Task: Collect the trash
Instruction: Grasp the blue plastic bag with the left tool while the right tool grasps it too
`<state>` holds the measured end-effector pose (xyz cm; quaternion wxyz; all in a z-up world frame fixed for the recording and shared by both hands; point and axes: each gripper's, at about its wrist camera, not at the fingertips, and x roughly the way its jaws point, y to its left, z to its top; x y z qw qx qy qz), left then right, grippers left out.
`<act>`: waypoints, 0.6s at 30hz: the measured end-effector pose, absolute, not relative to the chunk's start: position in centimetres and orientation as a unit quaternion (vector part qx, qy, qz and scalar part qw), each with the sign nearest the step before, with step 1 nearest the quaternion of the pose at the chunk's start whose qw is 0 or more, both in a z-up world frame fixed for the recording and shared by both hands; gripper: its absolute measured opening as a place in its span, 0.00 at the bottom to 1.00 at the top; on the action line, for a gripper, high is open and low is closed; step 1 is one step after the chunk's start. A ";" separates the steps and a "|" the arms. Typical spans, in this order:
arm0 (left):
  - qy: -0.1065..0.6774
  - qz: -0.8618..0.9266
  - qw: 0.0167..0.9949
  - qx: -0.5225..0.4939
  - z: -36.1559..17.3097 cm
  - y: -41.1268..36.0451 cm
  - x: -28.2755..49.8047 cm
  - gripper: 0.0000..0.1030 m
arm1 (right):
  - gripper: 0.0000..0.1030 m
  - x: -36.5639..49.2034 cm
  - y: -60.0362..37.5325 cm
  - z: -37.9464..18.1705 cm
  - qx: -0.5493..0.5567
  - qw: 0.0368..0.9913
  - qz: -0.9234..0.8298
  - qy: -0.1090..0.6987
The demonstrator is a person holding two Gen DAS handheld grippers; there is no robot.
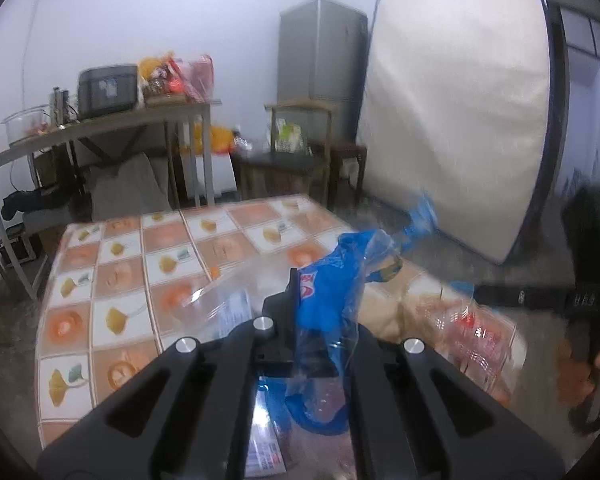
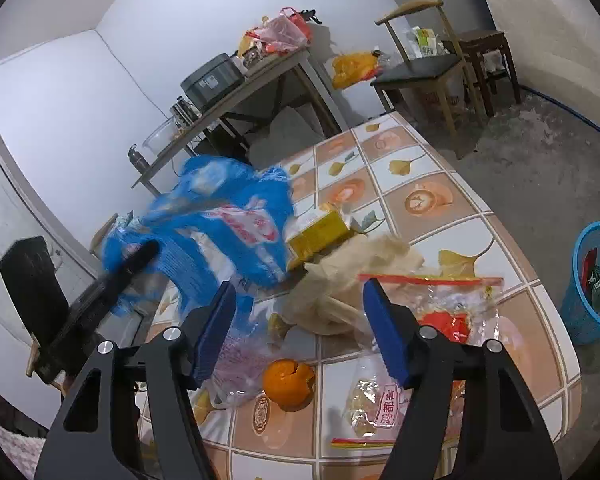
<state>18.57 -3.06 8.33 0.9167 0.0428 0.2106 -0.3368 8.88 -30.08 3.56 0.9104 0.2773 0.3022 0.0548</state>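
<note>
Tiled table (image 2: pixel 440 184); crinkled blue plastic bag (image 2: pixel 236 224).

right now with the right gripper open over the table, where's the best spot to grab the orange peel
Take the orange peel across its rounded sides, coming down from above. It sits as a hollow cup on the table, torn rim up and to the right, so the right gripper would likely hold best with one of its fingers on each side of the cup, not on the thin torn edge.
</note>
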 end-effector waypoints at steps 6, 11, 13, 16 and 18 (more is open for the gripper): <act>0.152 -0.324 0.934 -0.023 11.5 0.9 17.2 0.00 | 0.60 7.8 -29.9 4.8 0.260 0.922 0.056 0.282; 0.163 -0.377 0.905 -0.108 13.1 5.8 16.0 0.00 | 0.59 7.3 -29.0 5.8 0.251 0.927 0.072 0.270; 0.178 -0.407 0.884 -0.147 13.1 8.0 15.5 0.00 | 0.59 7.0 -28.7 6.4 0.245 0.930 0.080 0.263; 0.208 -0.431 0.858 -0.184 12.1 10.7 14.5 0.00 | 0.59 6.3 -27.9 7.5 0.237 0.934 0.106 0.245; 0.224 -0.435 0.849 -0.200 11.1 12.3 13.5 0.00 | 0.58 6.1 -27.4 8.2 0.235 0.935 0.123 0.237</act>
